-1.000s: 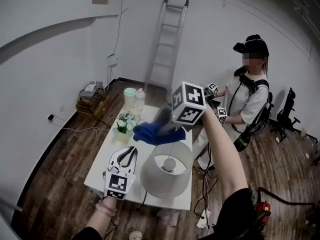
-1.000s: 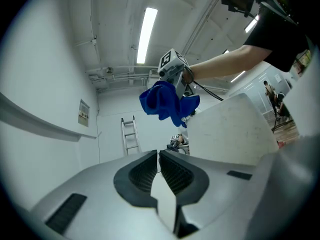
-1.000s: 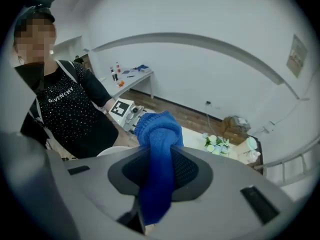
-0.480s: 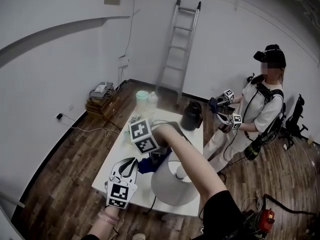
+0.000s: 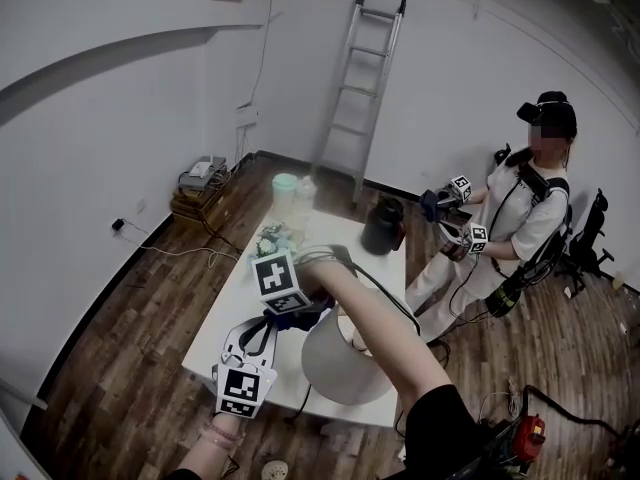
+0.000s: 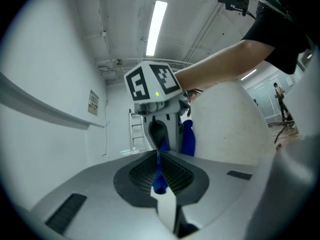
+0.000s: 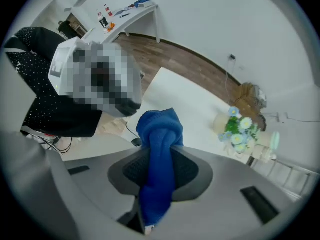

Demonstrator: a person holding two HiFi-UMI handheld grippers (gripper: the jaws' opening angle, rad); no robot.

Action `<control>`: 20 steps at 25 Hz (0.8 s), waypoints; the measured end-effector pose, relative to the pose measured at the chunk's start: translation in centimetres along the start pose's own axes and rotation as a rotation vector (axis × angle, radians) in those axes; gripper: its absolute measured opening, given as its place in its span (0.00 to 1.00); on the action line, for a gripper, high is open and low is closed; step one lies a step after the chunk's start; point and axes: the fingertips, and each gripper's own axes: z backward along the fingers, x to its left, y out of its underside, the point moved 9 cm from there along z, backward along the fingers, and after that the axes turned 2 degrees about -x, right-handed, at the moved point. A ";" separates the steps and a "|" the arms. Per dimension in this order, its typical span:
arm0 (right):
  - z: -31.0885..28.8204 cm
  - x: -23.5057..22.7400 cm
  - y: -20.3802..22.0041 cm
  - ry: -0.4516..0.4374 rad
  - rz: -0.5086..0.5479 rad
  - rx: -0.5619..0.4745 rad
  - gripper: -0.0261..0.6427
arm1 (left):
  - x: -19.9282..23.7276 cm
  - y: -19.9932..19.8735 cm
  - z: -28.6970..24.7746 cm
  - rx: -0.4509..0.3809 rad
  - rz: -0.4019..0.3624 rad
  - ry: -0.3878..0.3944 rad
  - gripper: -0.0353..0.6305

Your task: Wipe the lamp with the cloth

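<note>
The lamp's white shade (image 5: 345,363) stands at the near edge of the white table (image 5: 240,298); it fills the right side of the left gripper view (image 6: 235,129). My right gripper (image 5: 300,313) is shut on a bunched blue cloth (image 7: 159,134), low at the shade's left side. The cloth (image 5: 308,320) hangs from its jaws (image 6: 188,136). Just left of the cloth, my left gripper (image 5: 262,326) is shut, tips meeting (image 6: 160,154). A strip of blue shows through the slit behind them. Whether the cloth touches the shade is hidden by my arm.
A pot of small flowers (image 5: 272,236), a pale cup (image 5: 286,186) and a black jar (image 5: 384,226) stand on the table's far half. Another person (image 5: 520,208) with two grippers stands beyond the table. A ladder (image 5: 362,78) leans on the back wall.
My right gripper has come down with the cloth from above the shade to its left side, near the table. The left gripper has stayed almost in place.
</note>
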 end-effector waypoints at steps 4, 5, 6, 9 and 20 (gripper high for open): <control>8.0 1.9 0.9 0.235 -0.017 -0.132 0.19 | -0.9 -2.3 0.6 -0.059 -0.010 -0.008 0.06; 9.9 3.0 1.4 0.284 -0.023 -0.161 0.19 | -1.1 -3.0 0.8 -0.077 -0.011 -0.007 0.06; 11.6 4.4 2.0 0.323 -0.034 -0.190 0.19 | -1.4 -3.6 0.9 -0.093 -0.013 -0.001 0.06; 15.5 8.8 4.2 0.443 -0.103 -0.295 0.19 | -2.6 -5.0 1.5 -0.125 -0.023 0.025 0.06; 14.4 22.7 5.4 0.895 -0.434 -0.736 0.19 | -5.4 -3.1 4.1 -0.073 0.020 0.057 0.06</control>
